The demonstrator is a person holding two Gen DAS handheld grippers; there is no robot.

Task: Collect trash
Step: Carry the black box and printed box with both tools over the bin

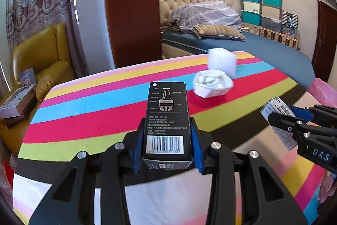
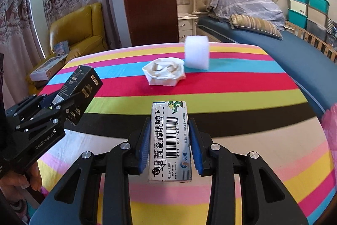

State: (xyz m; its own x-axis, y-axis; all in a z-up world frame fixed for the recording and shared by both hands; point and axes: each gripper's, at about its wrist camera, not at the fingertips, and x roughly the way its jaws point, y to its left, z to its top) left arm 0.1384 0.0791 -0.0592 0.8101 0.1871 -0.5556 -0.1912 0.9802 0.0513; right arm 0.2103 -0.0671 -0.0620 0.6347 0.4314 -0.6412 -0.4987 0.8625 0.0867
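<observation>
Trash is being lifted off the striped surface (image 1: pixel 88 107): the left hand-held gripper (image 1: pixel 167 140) is clamping a black box (image 1: pixel 166 115), the right hand-held gripper (image 2: pixel 169 140) a white box (image 2: pixel 170 140), while a foam block (image 2: pixel 197 54) and wrapper (image 2: pixel 165 72) are lying behind, likely awaiting collection.

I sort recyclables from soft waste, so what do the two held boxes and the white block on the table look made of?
Black box in the left gripper: printed cardboard, slightly glossy, with crisp folded edges. White box in the right gripper: thin coated carton, with a barcode and a scuffed end. White block: probably packing foam, matte, translucent and soft-edged, though blur leaves it open.
</observation>
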